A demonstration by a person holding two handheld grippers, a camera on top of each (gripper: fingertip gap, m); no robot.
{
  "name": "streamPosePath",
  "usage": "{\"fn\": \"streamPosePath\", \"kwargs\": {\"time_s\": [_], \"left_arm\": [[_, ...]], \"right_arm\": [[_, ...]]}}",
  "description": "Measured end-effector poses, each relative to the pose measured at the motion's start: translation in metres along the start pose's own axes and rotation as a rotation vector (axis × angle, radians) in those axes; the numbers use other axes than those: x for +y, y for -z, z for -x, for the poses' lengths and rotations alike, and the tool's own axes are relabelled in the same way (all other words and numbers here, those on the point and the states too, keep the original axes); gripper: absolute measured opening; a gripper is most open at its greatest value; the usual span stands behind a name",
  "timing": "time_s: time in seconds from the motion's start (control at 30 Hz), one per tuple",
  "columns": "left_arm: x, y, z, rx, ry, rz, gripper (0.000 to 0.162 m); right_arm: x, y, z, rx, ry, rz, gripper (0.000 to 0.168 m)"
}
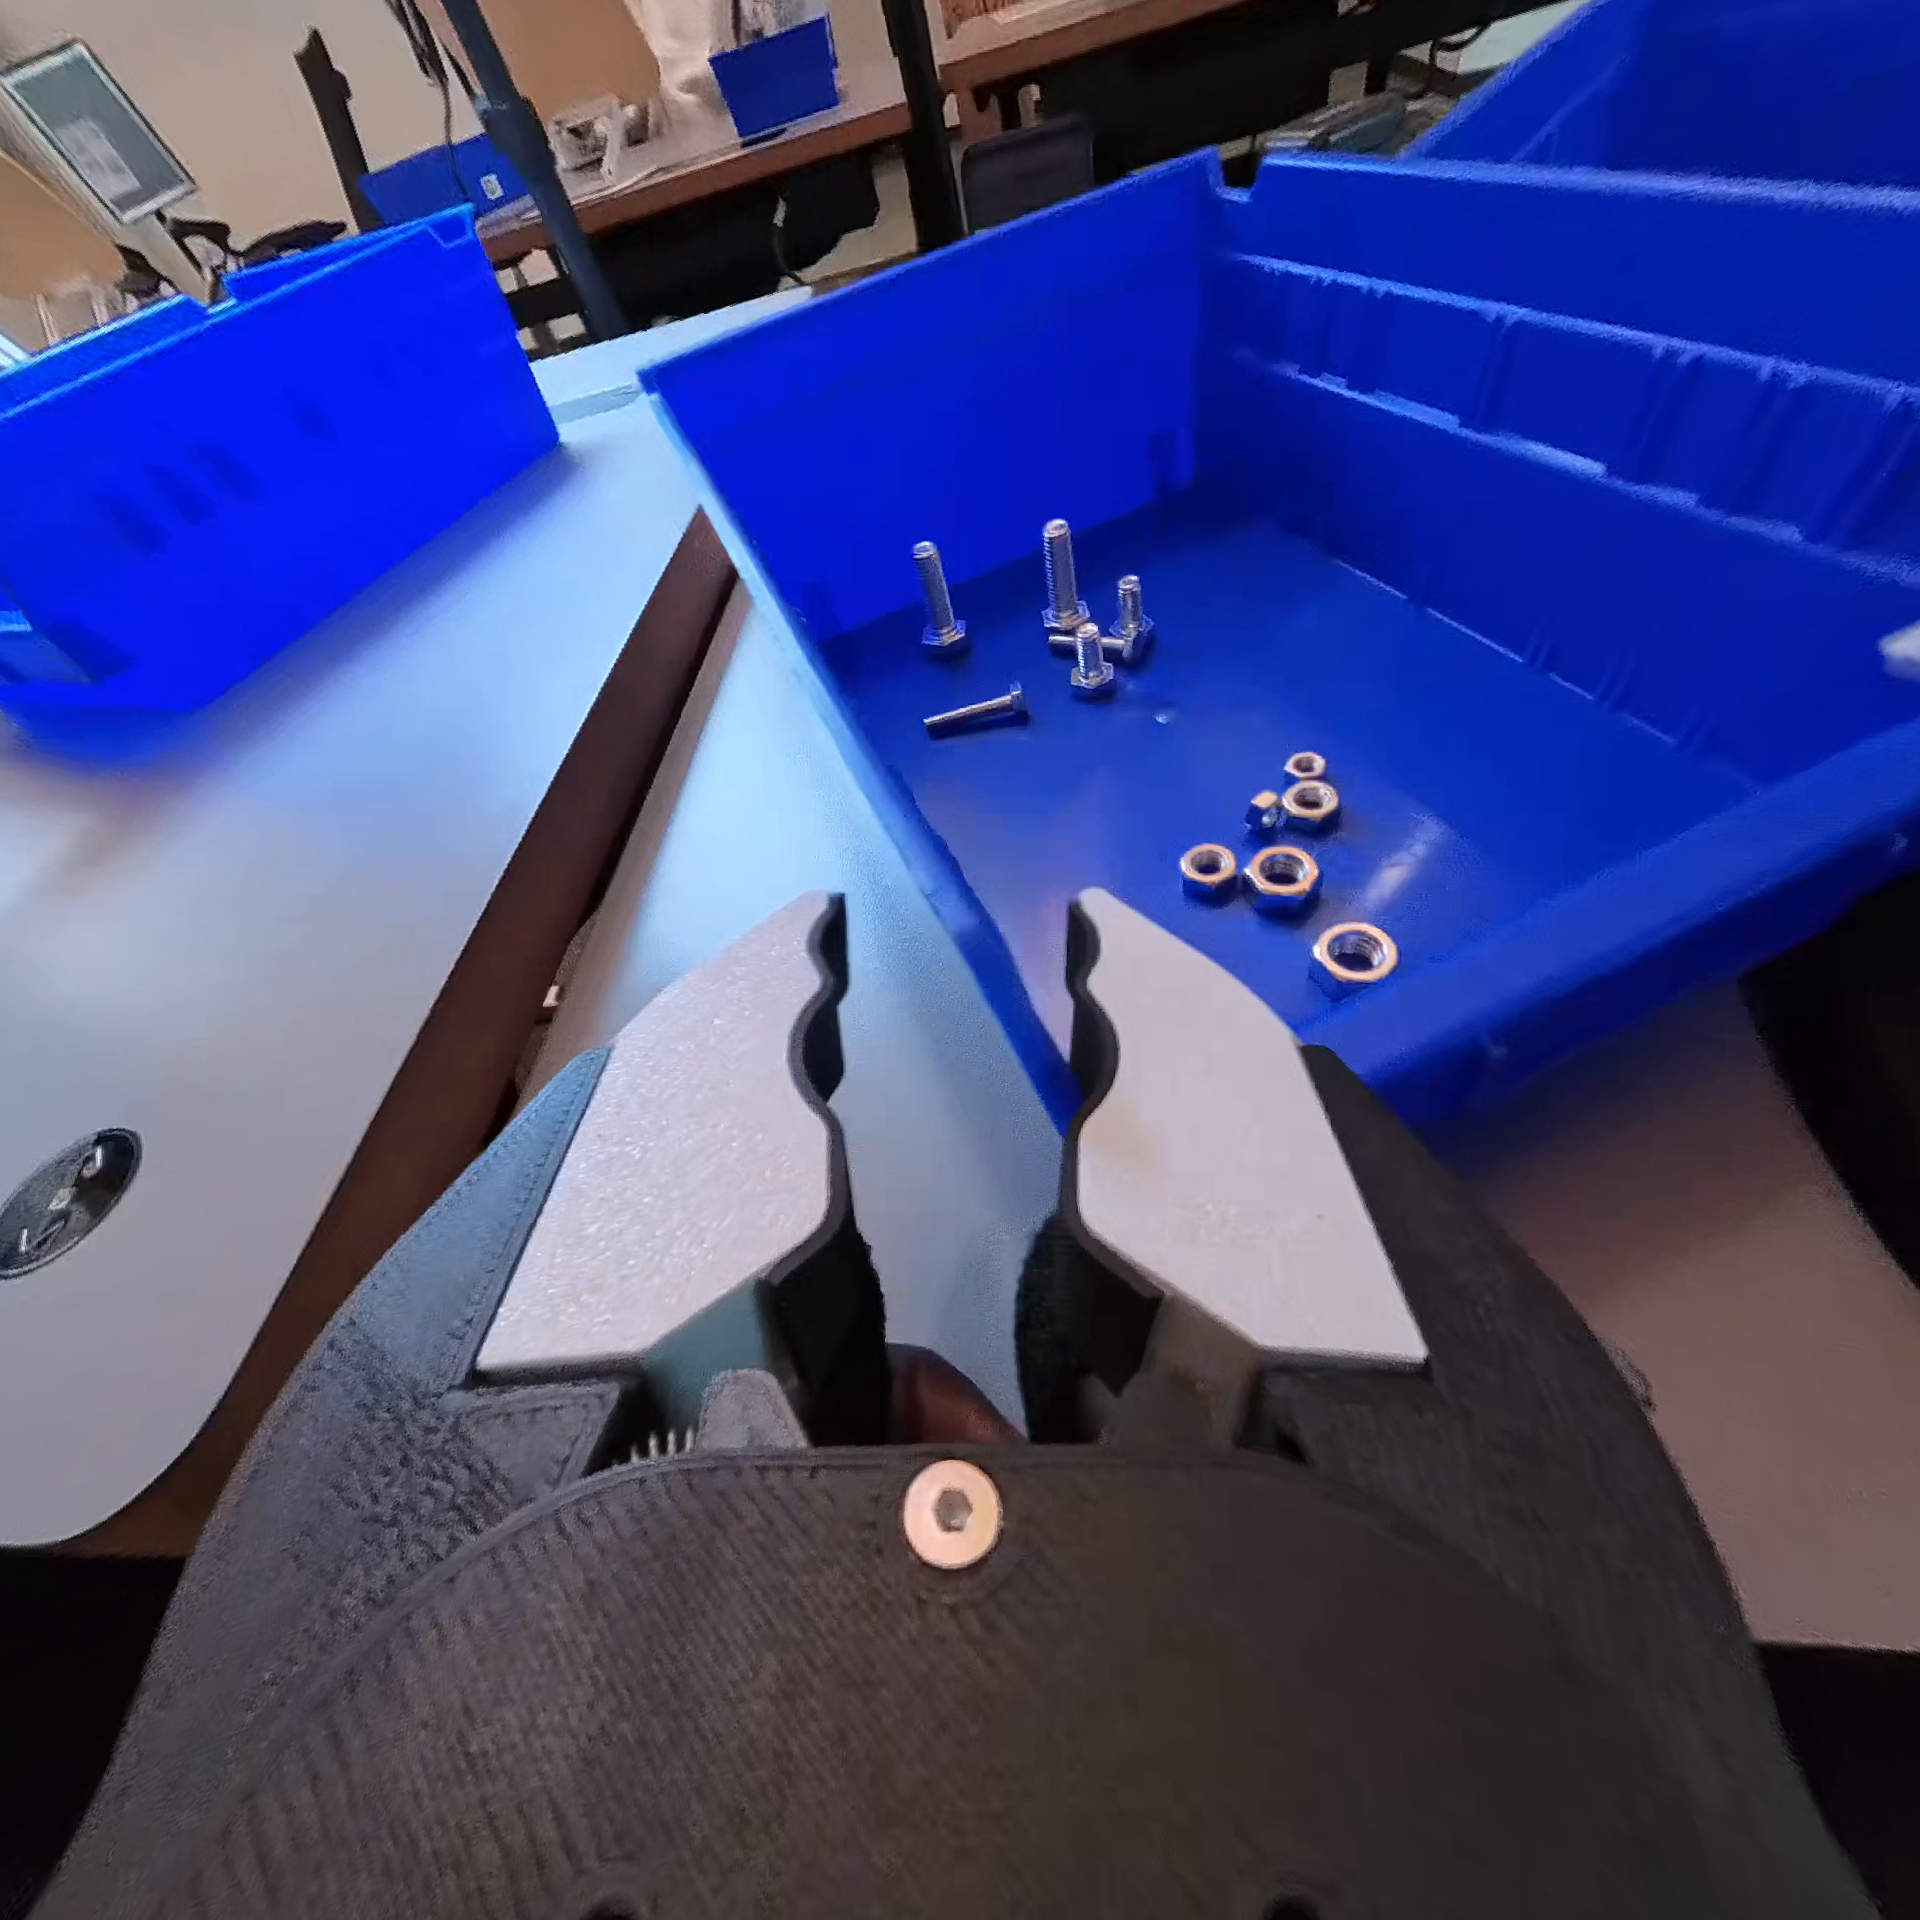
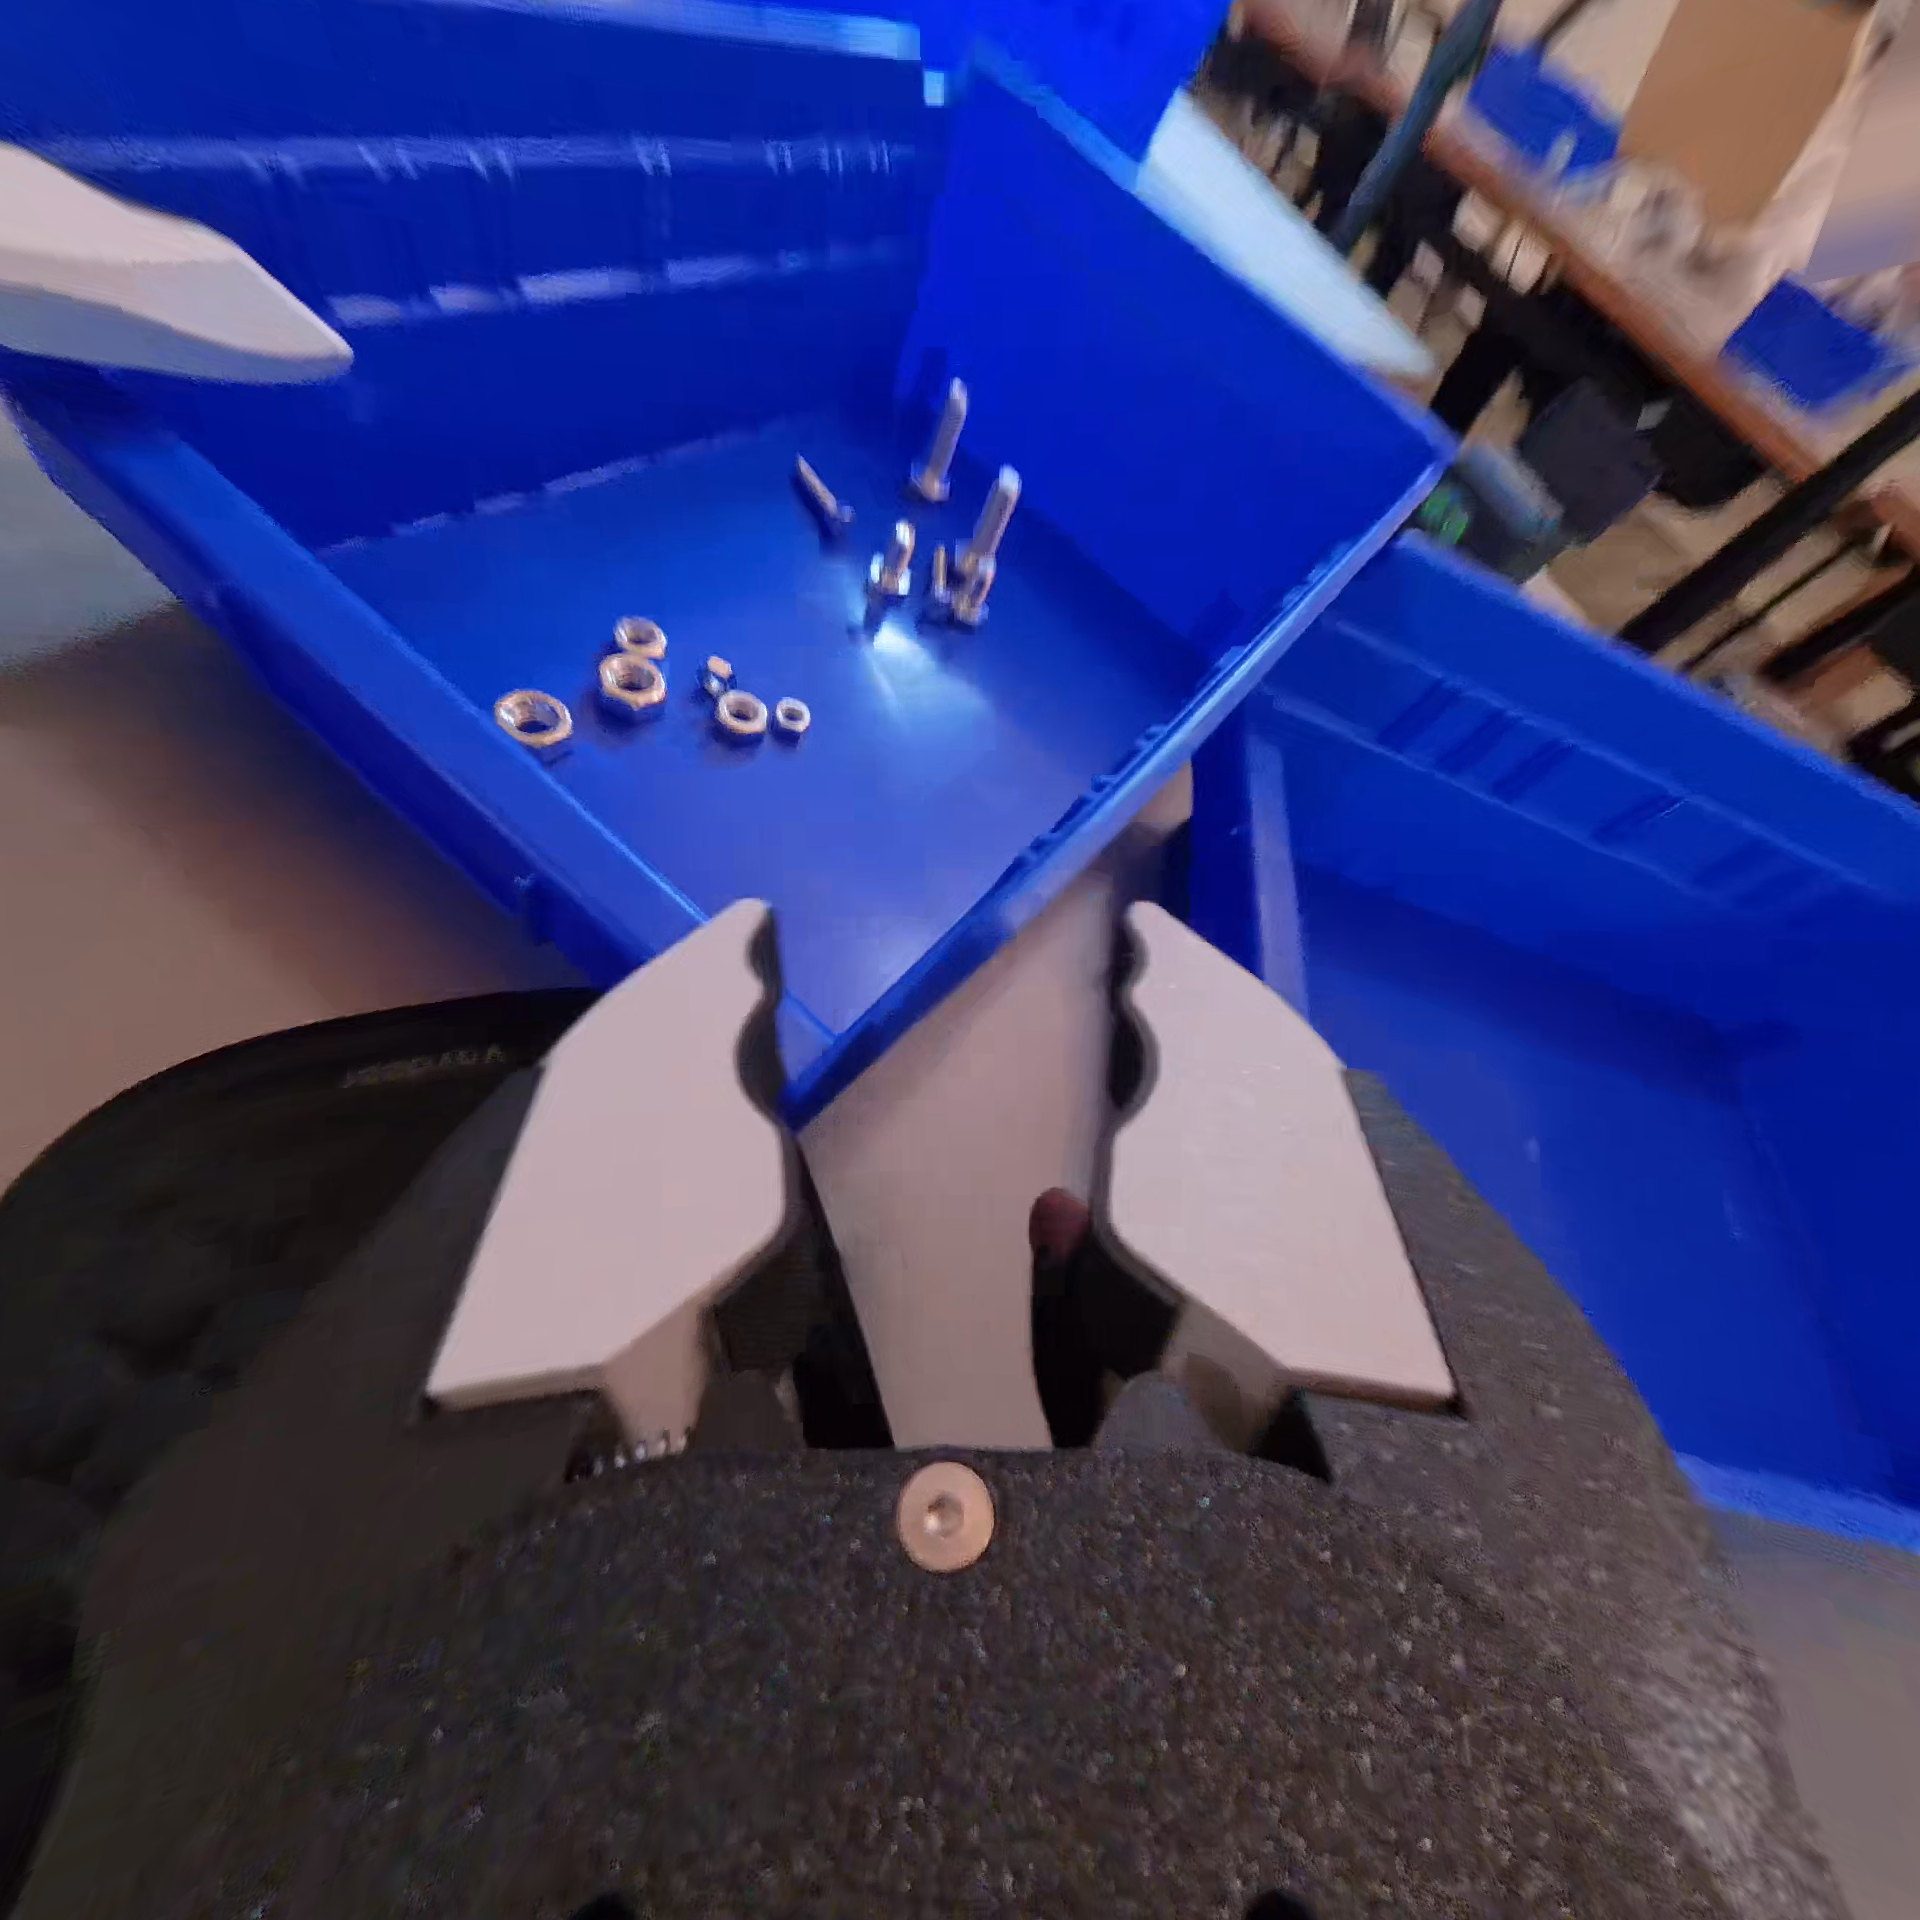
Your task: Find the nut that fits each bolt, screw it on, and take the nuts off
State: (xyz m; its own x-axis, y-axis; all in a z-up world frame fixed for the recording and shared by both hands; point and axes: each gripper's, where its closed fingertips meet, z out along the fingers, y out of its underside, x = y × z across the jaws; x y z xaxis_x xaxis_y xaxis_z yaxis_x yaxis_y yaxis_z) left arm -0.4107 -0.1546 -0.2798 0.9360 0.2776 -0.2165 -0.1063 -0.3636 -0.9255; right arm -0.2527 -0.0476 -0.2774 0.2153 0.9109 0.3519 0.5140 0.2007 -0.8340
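two grippers sit nearest the cameras, both with jaws parted and nothing held: the left gripper (image 1: 954,914) hovers over the pale counter (image 1: 312,935) just outside the near corner of the blue bin (image 1: 935,436), and the right gripper (image 2: 945,925) hangs above that bin's near corner from the other side, its view smeared by blur. in the right wrist view a pale finger tip of the left gripper (image 2: 156,291) pokes in at the upper left. inside the bin, closest to the front wall, six nuts (image 1: 1281,879) lie loose on the floor in a small scatter, the largest one (image 1: 1354,955) nearest the rim and the smaller ones a little farther in. beyond them, toward the back corner, stand the bolts (image 1: 1060,577): four upright on their heads, close together, with one more lying flat among them and another bolt lying on its side (image 1: 977,712) just ahead of the group. none of the nuts is on a bolt. a second blue bin (image 1: 260,488) sits well apart on the counter to the left, and a ribbed bin (image 1: 1610,364) touches the first on its right. farther back are desks (image 1: 727,166) with more blue boxes.
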Motion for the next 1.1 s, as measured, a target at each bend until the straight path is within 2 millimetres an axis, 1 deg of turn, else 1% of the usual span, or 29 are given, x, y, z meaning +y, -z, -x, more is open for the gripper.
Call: {"fn": "streamPosePath", "kwargs": {"time_s": [0.07,0.1,0.13,0.17,0.2,0.27,0.3,0.33,0.4,0.43,0.5,0.57,0.63,0.7,0.77,0.87,0.93,1.0,1.1], "left_arm": [[-0.001,0.002,0.003,-0.004,0.016,0.003,0.048],[-0.001,0.003,0.003,-0.011,0.011,0.006,0.050],[-0.001,0.004,0.005,-0.027,-0.001,0.009,0.052],[-0.003,0.005,0.006,-0.046,-0.016,0.010,0.053],[-0.006,0.007,0.008,-0.068,-0.026,0.000,0.054],[-0.022,0.014,0.012,-0.119,-0.027,-0.069,0.054],[-0.033,0.020,0.013,-0.142,-0.026,-0.120,0.054],[-0.044,0.025,0.014,-0.163,-0.024,-0.169,0.054],[-0.066,0.034,0.008,-0.164,-0.027,-0.244,0.053],[-0.075,0.037,0.001,-0.149,-0.033,-0.268,0.053],[-0.093,0.042,-0.016,-0.107,-0.046,-0.316,0.053],[-0.109,0.045,-0.038,-0.051,-0.061,-0.358,0.054],[-0.119,0.046,-0.064,0.025,-0.074,-0.380,0.053],[-0.126,0.045,-0.093,0.114,-0.071,-0.394,0.053],[-0.130,0.045,-0.123,0.210,-0.059,-0.401,0.053],[-0.131,0.042,-0.167,0.353,-0.032,-0.391,0.053],[-0.129,0.036,-0.194,0.426,-0.007,-0.368,0.053],[-0.127,0.028,-0.224,0.505,0.024,-0.324,0.055],[-0.125,0.006,-0.262,0.541,0.051,-0.249,0.057]], "right_arm": [[-0.011,0.020,-0.008,0.026,0.026,-0.110,0.070],[-0.016,0.030,-0.014,0.053,0.036,-0.156,0.073],[-0.021,0.041,-0.025,0.102,0.037,-0.193,0.073],[-0.024,0.053,-0.041,0.178,0.024,-0.226,0.074],[-0.025,0.064,-0.062,0.275,0.004,-0.252,0.074],[-0.016,0.082,-0.104,0.442,-0.052,-0.257,0.075],[-0.007,0.084,-0.117,0.470,-0.087,-0.228,0.080],[0.004,0.080,-0.126,0.468,-0.121,-0.178,0.084],[0.025,0.068,-0.133,0.449,-0.152,-0.066,0.095],[0.033,0.064,-0.135,0.451,-0.145,-0.025,0.096],[0.044,0.063,-0.139,0.470,-0.139,0.021,0.093],[0.052,0.069,-0.140,0.478,-0.165,0.026,0.083],[0.063,0.083,-0.146,0.512,-0.164,0.044,0.077],[0.079,0.103,-0.155,0.557,-0.165,0.064,0.072],[0.104,0.129,-0.168,0.606,-0.197,0.096,0.070],[0.147,0.170,-0.192,0.677,-0.279,0.150,0.067],[0.166,0.190,-0.201,0.686,-0.341,0.149,0.067],[0.172,0.198,-0.202,0.653,-0.385,0.129,0.070],[0.171,0.199,-0.200,0.608,-0.422,0.102,0.070]]}}
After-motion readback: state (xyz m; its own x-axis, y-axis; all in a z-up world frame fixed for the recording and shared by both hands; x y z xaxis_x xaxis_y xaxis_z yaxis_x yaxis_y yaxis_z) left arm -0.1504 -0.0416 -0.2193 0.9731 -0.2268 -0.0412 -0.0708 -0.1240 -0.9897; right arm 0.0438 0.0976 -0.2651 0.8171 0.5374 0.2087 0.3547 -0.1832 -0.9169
